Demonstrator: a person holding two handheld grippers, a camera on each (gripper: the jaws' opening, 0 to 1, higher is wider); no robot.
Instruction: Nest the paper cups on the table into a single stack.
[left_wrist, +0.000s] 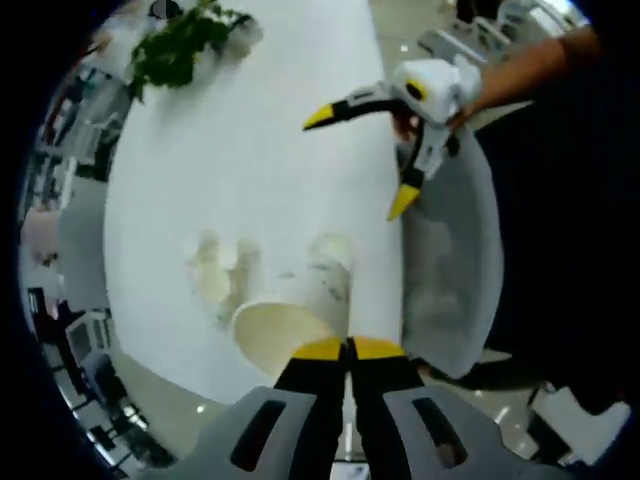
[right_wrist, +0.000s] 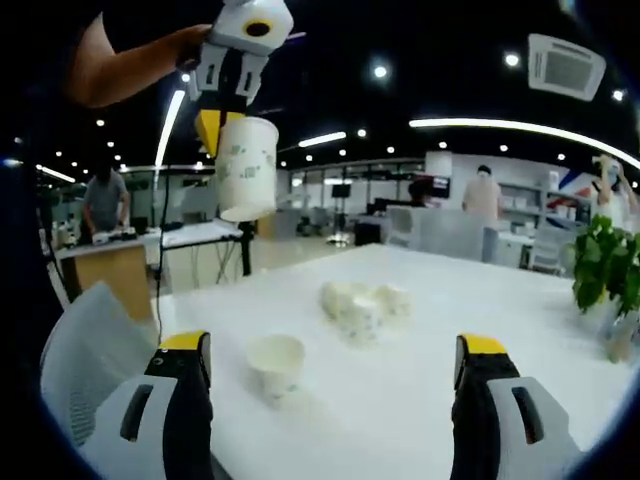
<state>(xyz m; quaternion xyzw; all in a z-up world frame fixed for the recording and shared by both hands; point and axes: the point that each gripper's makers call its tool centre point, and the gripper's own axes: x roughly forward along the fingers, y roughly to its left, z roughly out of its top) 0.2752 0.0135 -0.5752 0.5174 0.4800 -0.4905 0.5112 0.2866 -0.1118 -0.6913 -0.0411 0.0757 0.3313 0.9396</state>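
Note:
My left gripper is shut on the rim of a white paper cup with a faint green print and holds it in the air above the white table. In the right gripper view that held cup hangs from the left gripper at the top left. One upright cup stands on the table near my right gripper, whose jaws are open and wide apart with nothing between them. Further back sits a cluster of cups, blurry in the left gripper view. The right gripper hovers open over the table's right edge.
A potted plant stands at one end of the table. A grey chair sits against the table's edge. People stand at desks far behind.

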